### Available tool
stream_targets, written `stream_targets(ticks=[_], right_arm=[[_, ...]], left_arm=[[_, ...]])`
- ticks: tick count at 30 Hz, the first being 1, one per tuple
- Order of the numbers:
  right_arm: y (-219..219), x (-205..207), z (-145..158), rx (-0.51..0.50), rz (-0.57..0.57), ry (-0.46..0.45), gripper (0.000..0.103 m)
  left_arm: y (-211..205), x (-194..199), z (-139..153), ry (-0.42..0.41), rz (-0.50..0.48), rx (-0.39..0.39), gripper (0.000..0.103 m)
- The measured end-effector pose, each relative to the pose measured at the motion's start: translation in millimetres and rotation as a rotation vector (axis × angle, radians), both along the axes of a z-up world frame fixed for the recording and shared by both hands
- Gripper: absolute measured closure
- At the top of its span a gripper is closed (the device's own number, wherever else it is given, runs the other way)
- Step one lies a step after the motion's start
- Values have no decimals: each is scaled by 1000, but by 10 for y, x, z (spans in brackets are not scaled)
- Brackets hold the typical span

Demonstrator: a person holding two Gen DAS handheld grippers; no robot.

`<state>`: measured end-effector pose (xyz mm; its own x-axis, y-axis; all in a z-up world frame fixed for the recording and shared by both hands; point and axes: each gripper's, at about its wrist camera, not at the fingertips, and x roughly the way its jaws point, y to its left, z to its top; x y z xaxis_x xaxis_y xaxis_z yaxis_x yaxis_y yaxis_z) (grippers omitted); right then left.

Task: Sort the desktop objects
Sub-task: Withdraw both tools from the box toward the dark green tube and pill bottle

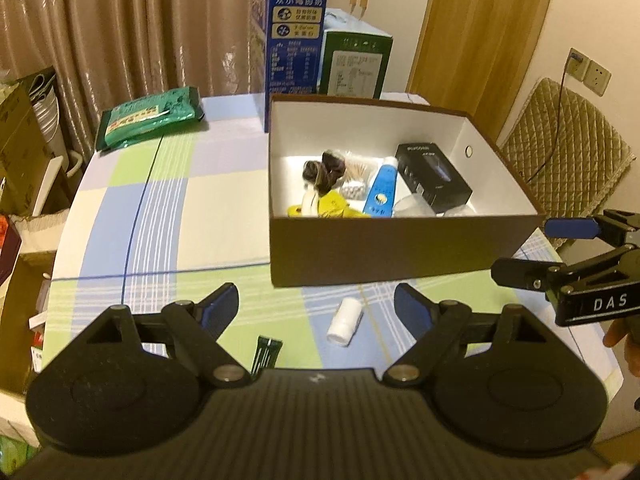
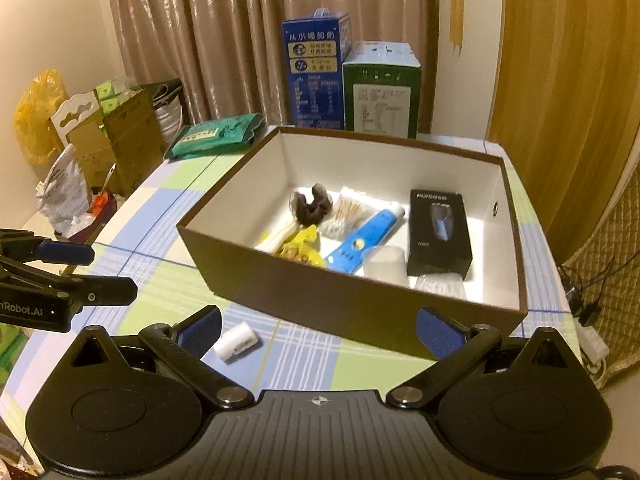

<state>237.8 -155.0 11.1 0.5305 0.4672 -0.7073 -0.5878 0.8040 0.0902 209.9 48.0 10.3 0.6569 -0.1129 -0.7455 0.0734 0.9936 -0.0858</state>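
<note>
A brown box [image 1: 384, 256] with a white inside stands on the checked tablecloth and also shows in the right wrist view [image 2: 320, 300]. It holds a blue tube [image 1: 380, 190], a black carton [image 1: 434, 178], a yellow packet [image 1: 332, 204], a dark hair tie [image 1: 324, 170] and cotton swabs. A small white roll [image 1: 345, 321] lies on the cloth in front of the box, between my open left gripper's [image 1: 316, 306] fingers; it also shows in the right wrist view [image 2: 236, 341]. A dark green packet [image 1: 266, 354] lies near it. My right gripper [image 2: 318, 326] is open and empty, right of the roll.
A green pouch [image 1: 150, 118] lies at the table's far left. A blue carton [image 1: 290, 52] and a green carton [image 1: 354, 66] stand behind the box. Cardboard boxes and bags [image 2: 100, 136] crowd the floor to the left. A quilted chair [image 1: 564, 148] stands to the right.
</note>
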Motion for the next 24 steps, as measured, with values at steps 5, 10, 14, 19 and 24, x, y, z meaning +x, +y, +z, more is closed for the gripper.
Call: stream_targets(ticks=[5,10,14,19,24], right_arm=[[38,-60,-80,-15,8,21,2],[100,-97,-228,-41,24,57,2],[153,-112,-339,-60,38,83,2],[206,-106,-456,-77,51,111,2],[262,-91,-578,-77,62,134,2]], left_arm=[[52,-64,-145,44,15,0,21],[88,-105,-313,88,22,1,22],[117,-114,-412,115,28,2,22],[170,-104,-489,132,35,9,22],[263,-106,-628,164,65,12,23]])
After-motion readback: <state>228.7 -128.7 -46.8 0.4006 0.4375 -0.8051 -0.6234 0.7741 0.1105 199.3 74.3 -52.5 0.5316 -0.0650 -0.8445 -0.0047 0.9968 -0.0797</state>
